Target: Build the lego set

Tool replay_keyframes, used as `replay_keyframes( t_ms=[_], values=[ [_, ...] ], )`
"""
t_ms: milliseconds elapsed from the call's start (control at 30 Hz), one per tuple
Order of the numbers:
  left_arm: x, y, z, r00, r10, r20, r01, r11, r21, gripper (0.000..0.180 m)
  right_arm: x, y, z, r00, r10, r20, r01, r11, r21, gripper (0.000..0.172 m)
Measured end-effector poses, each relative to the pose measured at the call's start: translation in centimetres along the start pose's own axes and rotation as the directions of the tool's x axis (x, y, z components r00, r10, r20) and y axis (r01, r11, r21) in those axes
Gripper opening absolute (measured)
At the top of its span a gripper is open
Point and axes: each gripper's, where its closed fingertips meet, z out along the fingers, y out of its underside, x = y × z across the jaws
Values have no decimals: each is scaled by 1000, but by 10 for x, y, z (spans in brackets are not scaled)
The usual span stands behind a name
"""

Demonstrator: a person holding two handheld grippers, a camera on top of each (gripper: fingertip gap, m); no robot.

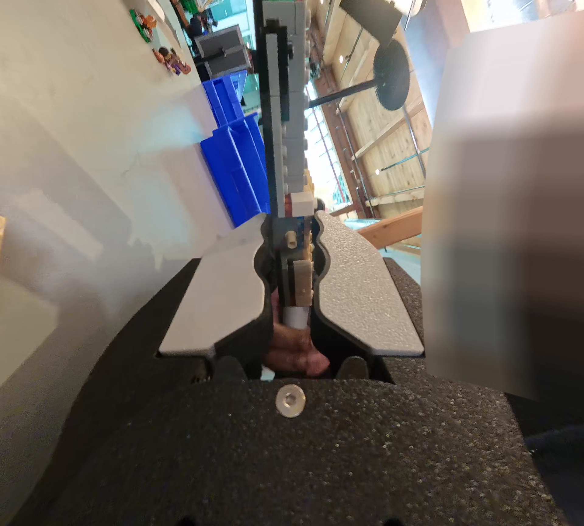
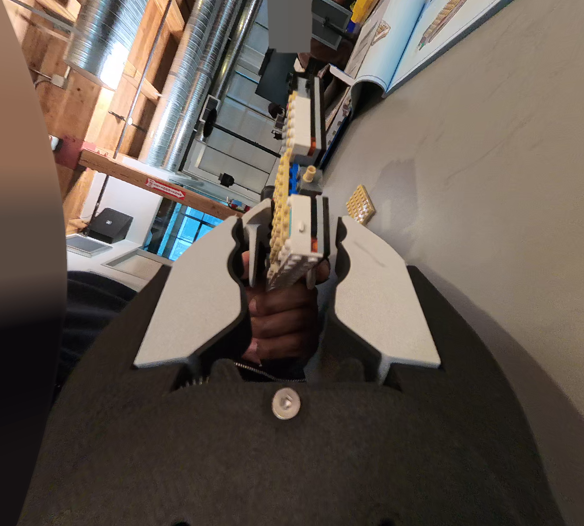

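Note:
My left gripper (image 1: 290,228) is shut on a long brick assembly (image 1: 286,100) of grey, black, white and tan pieces. Both pads press on its near end, and it sticks out ahead, held in the air. In the right wrist view the same assembly (image 2: 303,226) stands between the wide-open fingers of my right gripper (image 2: 289,221), with a gap on each side. The left gripper's finger (image 2: 254,236) shows there clamped on the tan studded side, with a hand (image 2: 281,321) behind it.
A loose tan studded plate (image 2: 360,204) lies on the grey table (image 2: 474,194) to the right. An open instruction booklet (image 2: 410,36) lies farther back. Blue bins (image 1: 234,156) and small brick figures (image 1: 172,60) sit on the table in the left wrist view. My two grippers' fingertips are within a few centimetres of each other.

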Motion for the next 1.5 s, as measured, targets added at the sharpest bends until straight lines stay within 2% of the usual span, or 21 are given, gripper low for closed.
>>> replay_keyframes(
  t_ms=[100,233,400,600,1100,1300,1500],
  values=[
    [2,11,0,1000,-12,2,12,994,-110,23,3,-6,-6,999,-35,-19,33,997,-69,57],
    [5,27,-4,999,35,-4,-35,970,-241,23,0,-3,-6,998,-57,7,57,983,-172,54],
    [8,37,-8,994,108,-24,-110,938,-330,23,-5,13,-5,997,3,79,17,970,-244,36],
    [10,38,-10,994,101,-49,-111,929,-353,23,-8,20,-8,992,23,123,11,963,-270,26],
    [10,41,-8,997,59,-51,-74,926,-370,23,-8,20,-11,989,27,144,10,968,-252,24],
    [9,40,-6,995,85,-45,-96,923,-373,23,-7,18,-12,988,35,153,0,975,-221,24],
    [5,38,-5,998,57,-7,-55,931,-360,26,-2,17,-11,987,78,138,-48,978,-203,24]
  ],
)
